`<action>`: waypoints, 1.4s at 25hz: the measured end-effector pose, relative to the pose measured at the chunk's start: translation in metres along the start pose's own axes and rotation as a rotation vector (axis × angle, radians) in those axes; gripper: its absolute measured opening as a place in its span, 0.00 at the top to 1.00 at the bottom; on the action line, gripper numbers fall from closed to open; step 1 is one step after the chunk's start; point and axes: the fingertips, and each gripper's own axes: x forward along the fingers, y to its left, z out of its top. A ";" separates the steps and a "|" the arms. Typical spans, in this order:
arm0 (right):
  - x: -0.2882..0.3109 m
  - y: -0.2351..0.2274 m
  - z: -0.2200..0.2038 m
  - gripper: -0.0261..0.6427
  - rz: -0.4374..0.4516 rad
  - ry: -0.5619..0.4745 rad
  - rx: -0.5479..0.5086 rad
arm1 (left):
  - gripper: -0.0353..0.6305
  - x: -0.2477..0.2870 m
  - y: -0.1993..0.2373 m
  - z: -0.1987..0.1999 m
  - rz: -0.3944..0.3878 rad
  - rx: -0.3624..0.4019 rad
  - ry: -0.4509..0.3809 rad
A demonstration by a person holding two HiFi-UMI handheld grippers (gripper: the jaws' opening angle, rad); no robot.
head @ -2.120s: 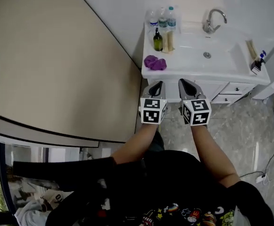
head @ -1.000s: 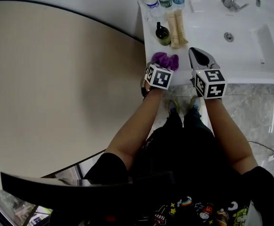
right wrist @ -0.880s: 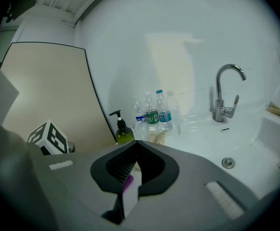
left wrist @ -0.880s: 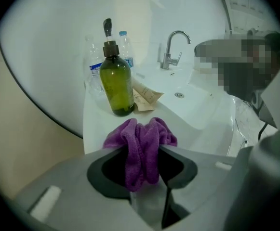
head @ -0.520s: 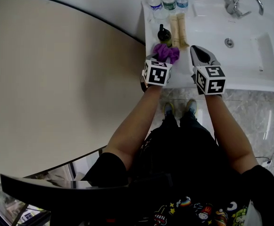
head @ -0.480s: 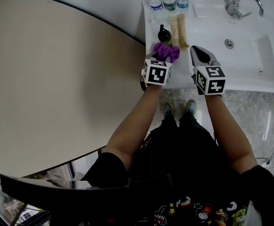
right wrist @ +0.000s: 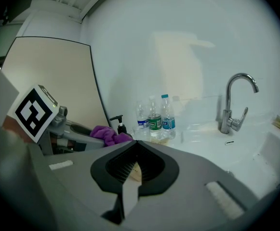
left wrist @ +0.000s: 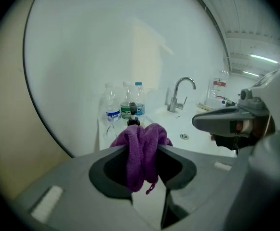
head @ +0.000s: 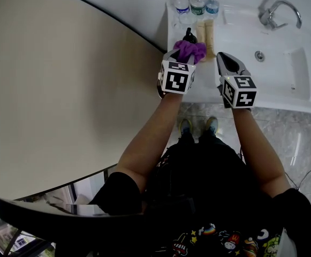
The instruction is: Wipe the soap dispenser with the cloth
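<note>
The soap dispenser [head: 188, 34] is a dark bottle with a black pump, standing at the left end of the white counter [head: 235, 92]. The purple cloth [head: 190, 50] hangs bunched right in front of it and covers most of it from above. My left gripper [head: 181, 55] is shut on the cloth [left wrist: 141, 148], held above the counter; the pump [left wrist: 132, 121] pokes up just behind it. My right gripper [head: 226, 59] hovers to the right over the counter's front part, jaws closed on nothing [right wrist: 137, 143]. From the right gripper view the dispenser [right wrist: 120, 127] stands beside the cloth [right wrist: 105, 133].
Three water bottles [head: 197, 3] stand at the back left of the counter, with two beige rolls [head: 206, 32] just in front. The basin [head: 273, 63] and faucet [head: 275, 12] lie to the right. A beige panel [head: 64, 90] fills the left side.
The left gripper has picked the cloth up off the counter and carried it forward to the dispenser. The right gripper has stayed beside it.
</note>
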 end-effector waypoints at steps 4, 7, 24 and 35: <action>0.005 0.004 0.001 0.92 0.001 0.003 -0.010 | 0.74 -0.005 0.003 0.015 -0.008 0.009 -0.045; 0.009 0.005 0.002 0.92 -0.009 0.003 -0.016 | 0.74 -0.001 0.005 0.015 -0.027 0.016 -0.052; 0.029 0.020 -0.010 0.92 -0.068 0.040 -0.028 | 0.74 0.020 0.015 -0.043 -0.165 0.077 0.041; 0.055 0.045 -0.001 0.92 -0.099 0.064 -0.070 | 0.74 0.011 0.047 0.001 -0.422 0.294 0.007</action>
